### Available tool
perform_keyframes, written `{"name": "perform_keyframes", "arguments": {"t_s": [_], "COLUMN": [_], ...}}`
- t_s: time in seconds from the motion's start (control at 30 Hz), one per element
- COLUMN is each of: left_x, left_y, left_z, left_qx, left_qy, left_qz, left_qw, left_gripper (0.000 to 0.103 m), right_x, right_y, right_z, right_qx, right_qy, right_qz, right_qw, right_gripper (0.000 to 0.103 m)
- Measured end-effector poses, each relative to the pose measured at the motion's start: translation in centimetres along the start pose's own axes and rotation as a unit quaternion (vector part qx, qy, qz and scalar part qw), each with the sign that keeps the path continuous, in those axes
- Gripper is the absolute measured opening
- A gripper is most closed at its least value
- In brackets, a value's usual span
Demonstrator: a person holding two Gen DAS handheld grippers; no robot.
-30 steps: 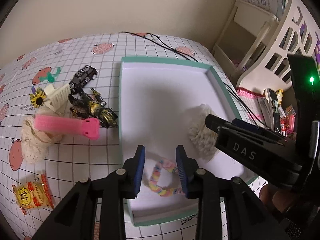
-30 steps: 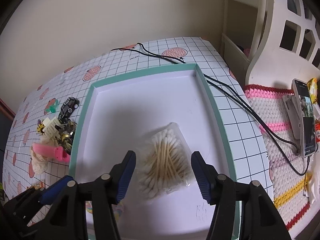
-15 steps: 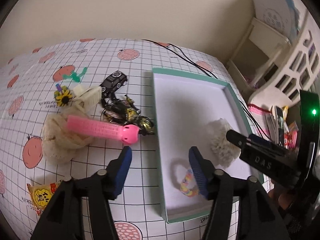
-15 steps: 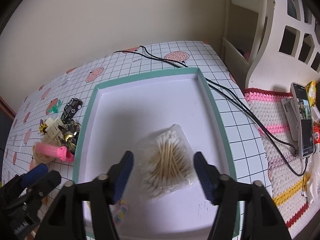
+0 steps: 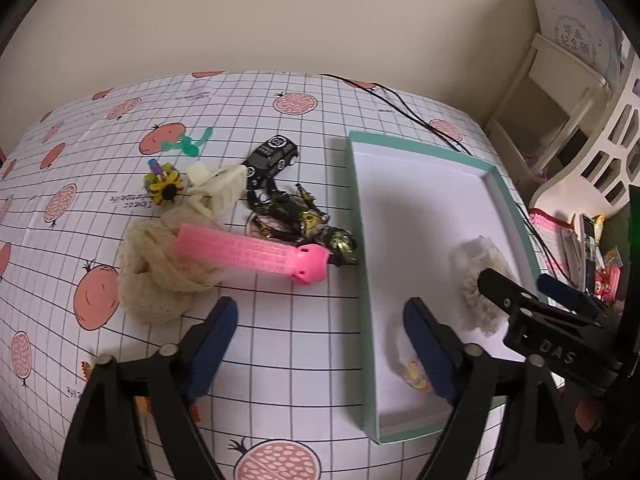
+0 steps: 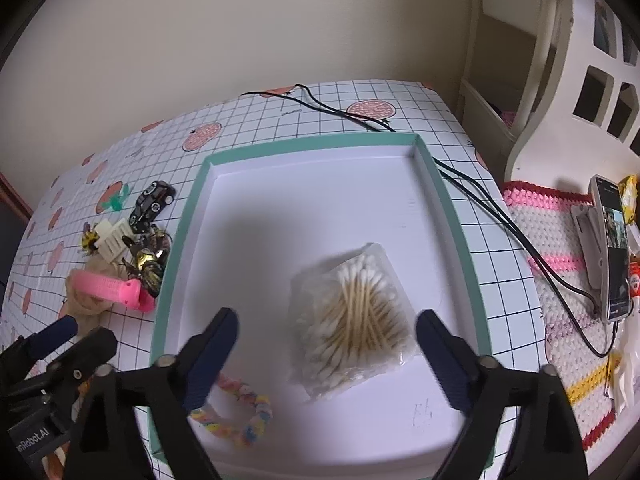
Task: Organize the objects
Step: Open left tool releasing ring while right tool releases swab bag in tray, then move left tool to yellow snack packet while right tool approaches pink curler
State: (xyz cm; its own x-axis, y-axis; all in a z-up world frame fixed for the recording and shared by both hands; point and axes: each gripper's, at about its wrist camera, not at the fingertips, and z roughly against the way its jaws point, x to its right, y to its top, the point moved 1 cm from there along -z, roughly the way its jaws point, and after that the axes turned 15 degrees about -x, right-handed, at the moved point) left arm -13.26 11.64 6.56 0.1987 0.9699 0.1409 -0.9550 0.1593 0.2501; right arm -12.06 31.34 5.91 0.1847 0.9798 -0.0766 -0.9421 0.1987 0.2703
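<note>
A teal-rimmed white box (image 5: 360,216) (image 6: 182,236) holds a bag of cotton swabs (image 6: 352,316) (image 5: 478,276) and a pastel bead bracelet (image 6: 236,420) (image 5: 414,372). My left gripper (image 5: 320,344) is open and empty, straddling the box's left wall. My right gripper (image 6: 326,356) is open and empty above the swab bag. Left of the box lie a pink hair roller (image 5: 256,254) (image 6: 110,288), a cream mesh cloth (image 5: 156,272), a black toy car (image 5: 272,158) (image 6: 154,200), a black-gold toy motorcycle (image 5: 298,220), a white clip (image 5: 216,186) and a sunflower clip (image 5: 166,188).
A snack packet (image 5: 140,400) lies under the left gripper's left finger. Black cables (image 6: 480,200) run along the box's right side. A crocheted mat (image 6: 560,272) with a phone (image 6: 610,248) sits right of the table. White shelving (image 6: 560,80) stands behind.
My left gripper opened, let go of the bracelet in the box, and drew back to the left over the box wall. My right gripper stayed open over the swab bag.
</note>
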Motion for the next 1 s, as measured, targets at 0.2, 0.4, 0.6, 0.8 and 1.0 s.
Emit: {"name": "perform_keyframes", "arguments": {"t_s": [0.2, 0.4, 0.6, 0.8, 1.0], "left_x": [-1.3, -3.9, -6.4, -9.8, -12.3], "left_y": [0.1, 0.1, 0.1, -0.2, -1.0], "left_z": [0.5, 0.6, 1.1, 1.0, -0.1], "left_qx": [0.016, 0.019, 0.016, -0.006, -0.053], "left_qy": [0.015, 0.016, 0.0, -0.01, 0.023], "left_qz": [0.004, 0.026, 0.039, 0.057, 0.045], "left_qw": [0.9998, 0.9994, 0.9991, 0.9983, 0.9973], "left_gripper": [0.096, 0.102, 0.102, 0.103, 0.103], "right_x": [-0.1, -0.1, -0.5, -2.7, -6.0], "right_y": [-0.2, -0.2, -0.1, 0.2, 0.3], "right_z": [-0.1, -0.3, 0.1, 1.1, 0.8], "right_qx": [-0.001, -0.005, 0.005, 0.029, 0.026], "right_qy": [0.0, -0.003, 0.001, 0.021, 0.024], "right_qz": [0.001, -0.001, 0.001, 0.024, 0.055], "right_qw": [1.0, 1.0, 1.0, 0.999, 0.998], "right_gripper": [0.103, 0.103, 0.103, 0.103, 0.103]}}
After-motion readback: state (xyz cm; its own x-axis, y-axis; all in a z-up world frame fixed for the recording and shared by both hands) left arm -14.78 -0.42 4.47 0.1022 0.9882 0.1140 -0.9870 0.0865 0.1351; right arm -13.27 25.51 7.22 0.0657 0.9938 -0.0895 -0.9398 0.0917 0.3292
